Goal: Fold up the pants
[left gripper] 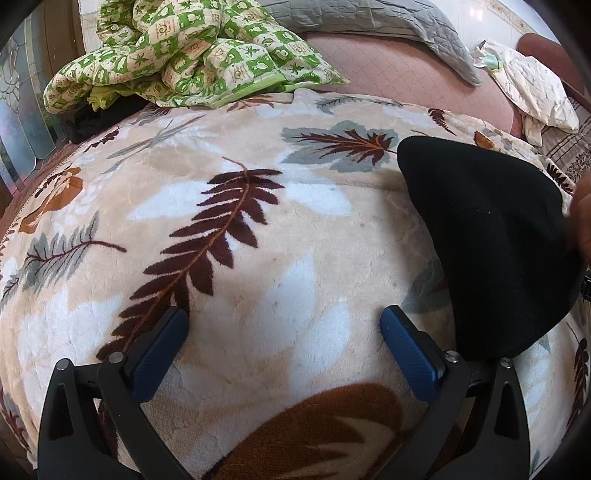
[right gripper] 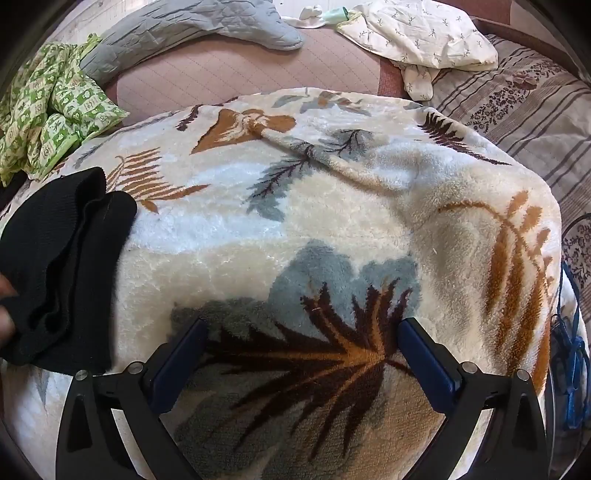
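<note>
Black pants [left gripper: 491, 251] lie folded in a bundle on a cream fleece blanket with leaf print [left gripper: 258, 229]. In the left wrist view they are at the right, beyond my left gripper [left gripper: 284, 332], which is open over bare blanket with nothing between its blue pads. In the right wrist view the same black pants [right gripper: 62, 269] lie at the left edge, layered in folds. My right gripper [right gripper: 301, 339] is open above a dark leaf pattern on the blanket [right gripper: 351, 221], to the right of the pants. A person's hand [right gripper: 5, 314] touches the pants' edge.
A green and white patterned quilt [left gripper: 177, 55] is heaped at the back left. A grey quilted cover [left gripper: 369, 26] and a white printed cloth [left gripper: 532, 92] lie on the pink mattress [left gripper: 399, 74] behind. A striped floral sheet [right gripper: 517, 110] runs along the right.
</note>
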The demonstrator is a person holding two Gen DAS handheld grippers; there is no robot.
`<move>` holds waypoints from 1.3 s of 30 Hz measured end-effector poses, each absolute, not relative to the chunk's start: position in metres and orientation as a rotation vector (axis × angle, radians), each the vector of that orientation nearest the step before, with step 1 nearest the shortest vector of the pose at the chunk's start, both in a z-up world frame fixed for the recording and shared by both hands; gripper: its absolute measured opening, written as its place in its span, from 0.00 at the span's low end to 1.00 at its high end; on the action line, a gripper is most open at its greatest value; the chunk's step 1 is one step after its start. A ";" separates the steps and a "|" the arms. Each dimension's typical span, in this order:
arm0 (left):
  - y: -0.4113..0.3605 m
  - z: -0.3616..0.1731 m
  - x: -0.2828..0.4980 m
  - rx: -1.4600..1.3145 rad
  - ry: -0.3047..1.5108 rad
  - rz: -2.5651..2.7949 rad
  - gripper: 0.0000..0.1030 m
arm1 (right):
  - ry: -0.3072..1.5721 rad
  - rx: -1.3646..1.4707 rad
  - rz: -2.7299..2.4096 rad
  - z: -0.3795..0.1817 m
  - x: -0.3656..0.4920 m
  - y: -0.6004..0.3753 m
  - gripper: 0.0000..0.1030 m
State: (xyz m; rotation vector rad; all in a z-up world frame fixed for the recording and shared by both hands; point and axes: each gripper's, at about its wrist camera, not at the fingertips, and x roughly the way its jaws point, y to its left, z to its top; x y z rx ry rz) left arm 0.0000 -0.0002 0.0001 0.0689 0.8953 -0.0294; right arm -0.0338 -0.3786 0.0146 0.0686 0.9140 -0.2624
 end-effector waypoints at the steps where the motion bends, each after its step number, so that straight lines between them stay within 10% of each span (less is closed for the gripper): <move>1: -0.001 0.000 0.000 0.069 0.895 -0.029 1.00 | 0.915 0.069 -0.262 0.015 -0.034 -0.378 0.99; 39: -0.002 0.001 -0.001 0.067 0.897 -0.028 1.00 | 0.917 0.071 -0.264 0.014 -0.035 -0.377 0.99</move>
